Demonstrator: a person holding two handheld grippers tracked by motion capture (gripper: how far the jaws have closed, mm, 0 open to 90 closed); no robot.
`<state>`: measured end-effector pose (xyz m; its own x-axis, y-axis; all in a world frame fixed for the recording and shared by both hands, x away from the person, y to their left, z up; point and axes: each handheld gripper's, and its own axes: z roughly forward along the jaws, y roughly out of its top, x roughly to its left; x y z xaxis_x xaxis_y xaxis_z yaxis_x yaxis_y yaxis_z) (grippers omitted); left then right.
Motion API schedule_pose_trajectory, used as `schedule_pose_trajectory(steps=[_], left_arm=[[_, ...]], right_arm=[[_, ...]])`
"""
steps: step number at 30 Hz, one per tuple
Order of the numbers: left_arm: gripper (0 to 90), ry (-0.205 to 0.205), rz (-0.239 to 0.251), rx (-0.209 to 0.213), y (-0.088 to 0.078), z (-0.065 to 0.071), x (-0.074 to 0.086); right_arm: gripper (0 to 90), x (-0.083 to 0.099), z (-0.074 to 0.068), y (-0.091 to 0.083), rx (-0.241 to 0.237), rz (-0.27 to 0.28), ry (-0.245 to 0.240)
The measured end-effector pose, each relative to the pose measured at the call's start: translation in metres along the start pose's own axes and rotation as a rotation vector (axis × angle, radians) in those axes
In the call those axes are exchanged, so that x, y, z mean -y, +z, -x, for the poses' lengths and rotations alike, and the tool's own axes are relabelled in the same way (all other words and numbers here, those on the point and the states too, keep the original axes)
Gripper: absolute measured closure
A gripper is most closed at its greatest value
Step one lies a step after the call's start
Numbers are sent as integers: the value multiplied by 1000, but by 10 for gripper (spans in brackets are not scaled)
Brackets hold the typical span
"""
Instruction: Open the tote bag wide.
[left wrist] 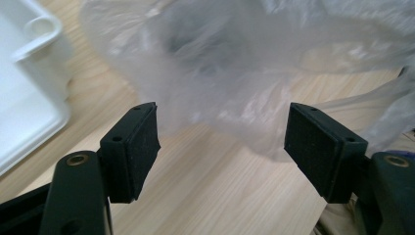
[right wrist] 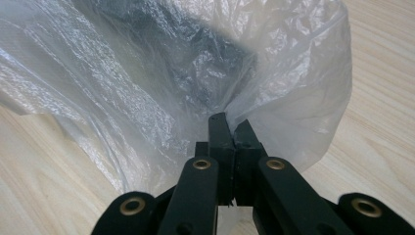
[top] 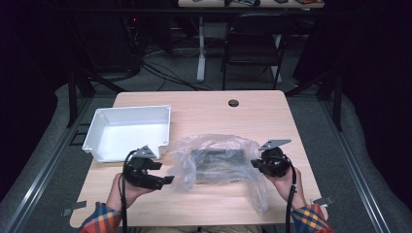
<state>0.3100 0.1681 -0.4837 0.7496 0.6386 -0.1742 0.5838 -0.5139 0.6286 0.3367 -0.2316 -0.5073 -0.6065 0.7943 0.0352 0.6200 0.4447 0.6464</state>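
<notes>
Clear plastic bag [top: 218, 162] lies crumpled on the wooden table [top: 252, 116], near-center, with a dark object [top: 218, 160] inside it, blurred through the film so its kind can't be told. Right gripper [top: 258, 164] sits at the bag's right end, held by the person's right hand [top: 284, 179]; in the right gripper view its jaws are clenched together on a pinch of the bag's film [right wrist: 274, 98], with the plastic bunching out from the tips [right wrist: 230, 128] and the dark object [right wrist: 195, 63] visible behind the film. Left gripper [top: 167, 179] is at the bag's near-left corner, held by the left hand [top: 127, 187]; in the left gripper view its jaws stand wide apart, released, black pads [left wrist: 142, 144] bare, nothing pressed between them. The bag [left wrist: 235, 63] hangs just beyond those tips, and bare table [left wrist: 215, 191] shows in the gap; whether the film brushes a pad can't be told. White plastic bin [top: 128, 131] sits on the far-left part of the table, just left of the bag, close to the left gripper; its corner [left wrist: 29, 58] shows at the left edge of the left gripper view. Plaid sleeves [top: 99, 218] come in at the near edge. Black chair [top: 255, 39] stands on the floor beyond the far side of the table.
</notes>
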Motion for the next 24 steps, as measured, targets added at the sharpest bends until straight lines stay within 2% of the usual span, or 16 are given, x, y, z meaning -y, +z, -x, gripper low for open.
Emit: schedule_pose_trajectory(steps=[1,2,5,6,7,9,10,11,13,14,16,18,19,20,22,24], left_arm=[[308,0,0,0,0,0,0],[335,23,-39,-1,15,4,-5],[497,52,-93,-32,37,2,-10],[563,52,-93,-32,37,2,-10],[634,62,-105,-44,48,-2,-9],[727,64,-117,-44,52,-4,-8],[727,81,-126,-63,57,-6,-7],[819,90,-147,-81,63,-9,-4],[866,77,-156,-73,67,-16,-2],[873,71,-161,-84,68,-19,-1],[882,48,-156,-77,69,-26,-1],[885,43,-152,-90,70,-28,-1],[887,35,-153,-106,71,-33,-2],[887,35,-153,-106,71,-33,-2],[889,25,-152,-118,74,-37,-4],[889,31,-158,-145,77,-38,-5]], right_arm=[[899,0,0,0,0,0,0],[898,0,0,0,-2,1,-4],[898,-1,-1,1,11,-4,-15],[898,-1,-1,1,11,-4,-15],[898,-1,-1,2,17,-9,-27],[898,-2,-1,2,20,-10,-29],[898,-2,-1,2,28,-7,-30],[898,-3,0,3,45,-10,-34],[899,-4,2,3,63,-13,-37],[899,-5,2,4,74,-3,-31],[899,-8,5,4,95,6,-29],[900,-10,7,3,102,7,-31],[900,-14,10,5,137,14,-29],[900,-14,10,5,137,14,-29],[900,-20,16,9,175,17,-27],[900,-21,18,10,179,10,-27]])
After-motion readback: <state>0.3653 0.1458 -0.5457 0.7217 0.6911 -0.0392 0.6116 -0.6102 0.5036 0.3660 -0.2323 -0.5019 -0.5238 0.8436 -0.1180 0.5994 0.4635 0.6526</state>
